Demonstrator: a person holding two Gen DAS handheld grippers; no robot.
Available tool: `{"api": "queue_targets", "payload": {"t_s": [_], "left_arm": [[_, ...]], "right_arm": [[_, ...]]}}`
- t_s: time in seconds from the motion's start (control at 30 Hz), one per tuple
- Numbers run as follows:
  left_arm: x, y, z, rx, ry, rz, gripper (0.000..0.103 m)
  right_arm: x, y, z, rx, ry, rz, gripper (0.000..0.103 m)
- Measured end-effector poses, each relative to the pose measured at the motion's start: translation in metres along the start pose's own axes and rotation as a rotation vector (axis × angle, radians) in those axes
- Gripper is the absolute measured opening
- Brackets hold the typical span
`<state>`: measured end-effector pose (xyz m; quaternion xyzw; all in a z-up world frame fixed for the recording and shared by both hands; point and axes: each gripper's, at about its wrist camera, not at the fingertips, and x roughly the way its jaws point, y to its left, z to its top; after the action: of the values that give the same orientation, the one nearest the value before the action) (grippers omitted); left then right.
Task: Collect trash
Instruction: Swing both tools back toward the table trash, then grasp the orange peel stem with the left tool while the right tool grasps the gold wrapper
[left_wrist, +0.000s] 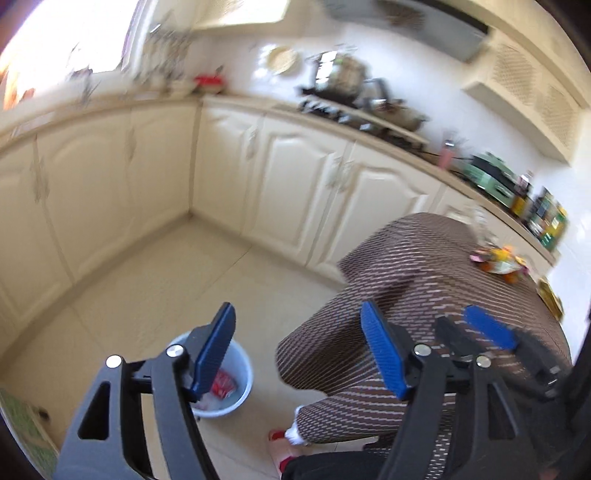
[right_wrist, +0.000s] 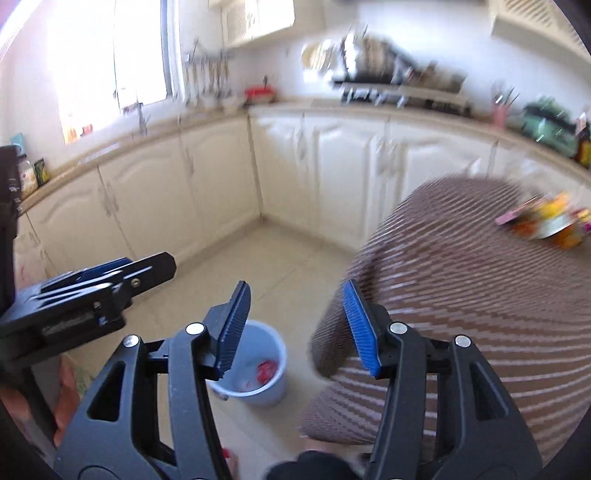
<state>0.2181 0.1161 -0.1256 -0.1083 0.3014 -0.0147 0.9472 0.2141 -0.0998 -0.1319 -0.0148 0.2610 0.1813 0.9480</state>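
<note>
A pale blue bucket (left_wrist: 242, 373) stands on the tiled floor with red wrapper trash (left_wrist: 223, 384) inside; it also shows in the right wrist view (right_wrist: 275, 363) with the red trash (right_wrist: 267, 369). A crumpled yellow and orange wrapper (left_wrist: 498, 260) lies on the brown striped tablecloth (left_wrist: 424, 280), far right; it also shows in the right wrist view (right_wrist: 550, 219). My left gripper (left_wrist: 295, 350) is open and empty, above the bucket and table edge. My right gripper (right_wrist: 295, 328) is open and empty, above the bucket. The left gripper shows at the left of the right wrist view (right_wrist: 110, 280).
Cream kitchen cabinets (left_wrist: 295, 177) run along two walls in an L. The counter holds a stove with pots (left_wrist: 351, 96), a green appliance (left_wrist: 487, 173) and bottles (left_wrist: 543, 214). The round table takes the right side. The person's foot in a red slipper (left_wrist: 284, 439) is below.
</note>
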Motion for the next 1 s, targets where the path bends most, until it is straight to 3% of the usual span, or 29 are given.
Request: {"api": "queue_targets", "payload": {"t_s": [0.1, 0.23, 0.3, 0.43, 0.57, 0.67, 0.83, 0.9, 0.93, 1.0], "left_arm": [[-0.007, -0.053, 0.008, 0.076, 0.003, -0.066, 0.071], [0.002, -0.125, 0.020, 0.140, 0.031, -0.175, 0.074], [0.010, -0.167, 0.023, 0.190, 0.045, -0.208, 0.074], [0.038, -0.239, 0.023, 0.265, 0.107, -0.288, 0.074], [0.074, -0.293, 0.024, 0.331, 0.158, -0.307, 0.074], [0.098, -0.319, 0.026, 0.372, 0.182, -0.284, 0.074], [0.131, -0.329, 0.026, 0.377, 0.237, -0.283, 0.074], [0.143, -0.336, 0.024, 0.385, 0.253, -0.276, 0.074], [0.148, -0.339, 0.022, 0.395, 0.263, -0.277, 0.074], [0.157, -0.345, 0.019, 0.406, 0.282, -0.287, 0.074]], "right_arm": [[-0.056, -0.055, 0.010, 0.022, -0.069, -0.100, 0.057], [-0.105, -0.142, 0.017, 0.038, -0.122, -0.330, 0.064], [-0.122, -0.189, 0.016, 0.063, -0.104, -0.453, 0.065], [-0.136, -0.281, 0.010, 0.119, -0.040, -0.613, 0.066], [-0.140, -0.346, 0.004, 0.139, 0.016, -0.691, 0.070], [-0.112, -0.387, 0.007, 0.132, 0.103, -0.700, 0.070], [-0.068, -0.414, -0.001, 0.083, 0.243, -0.718, 0.069], [-0.052, -0.424, -0.005, 0.074, 0.311, -0.765, 0.059], [-0.048, -0.430, -0.007, 0.087, 0.326, -0.759, 0.028], [-0.050, -0.439, -0.007, 0.139, 0.323, -0.698, 0.010]]}}
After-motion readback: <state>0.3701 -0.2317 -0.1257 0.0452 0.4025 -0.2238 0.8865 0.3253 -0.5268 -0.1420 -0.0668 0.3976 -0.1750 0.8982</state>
